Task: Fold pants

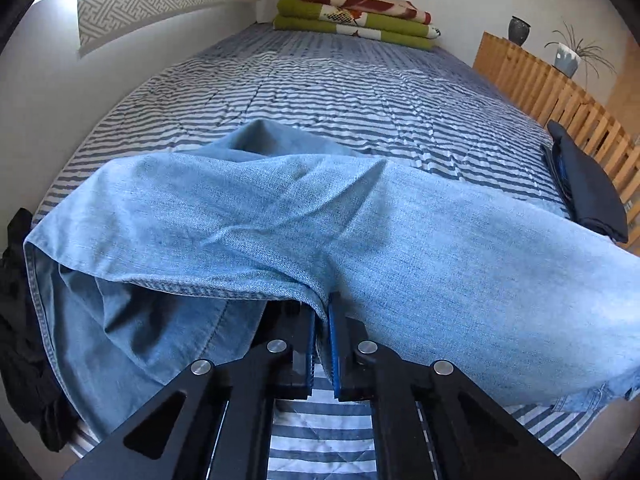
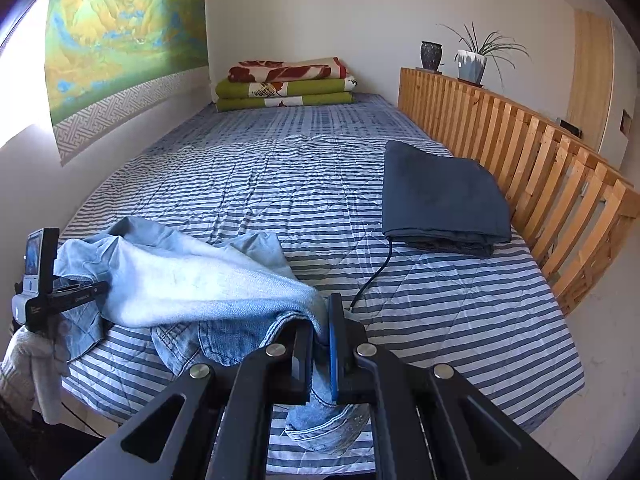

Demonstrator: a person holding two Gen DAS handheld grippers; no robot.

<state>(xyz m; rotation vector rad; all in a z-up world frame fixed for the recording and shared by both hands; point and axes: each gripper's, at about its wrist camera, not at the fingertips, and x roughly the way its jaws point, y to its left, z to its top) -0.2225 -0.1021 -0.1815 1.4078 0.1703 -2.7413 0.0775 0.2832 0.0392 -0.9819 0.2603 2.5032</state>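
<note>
Room as I see it: bed (image 2: 280,184) with a blue-and-white striped quilt fills the middle, running to the far white wall (image 2: 380,8). Folded green and red blankets (image 2: 284,84) stacked at the far end. Landscape wall hanging (image 2: 124,36) on the left wall, bright daylight at its near edge. Slatted wooden rail (image 2: 520,152) along the right, bearing a dark pot (image 2: 431,55) and a potted plant (image 2: 474,60). Pale wooden door (image 2: 590,80) far right.

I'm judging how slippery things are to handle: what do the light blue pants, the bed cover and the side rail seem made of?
The pants look like faded denim: visible twill weave, stitched hems, matte. The bed cover seems quilted cotton or similar, striped blue and white, with diamond stitching and soft creases. The side rail looks like light unpainted wood slats, grain faintly showing; whether it is varnished is unclear.
</note>
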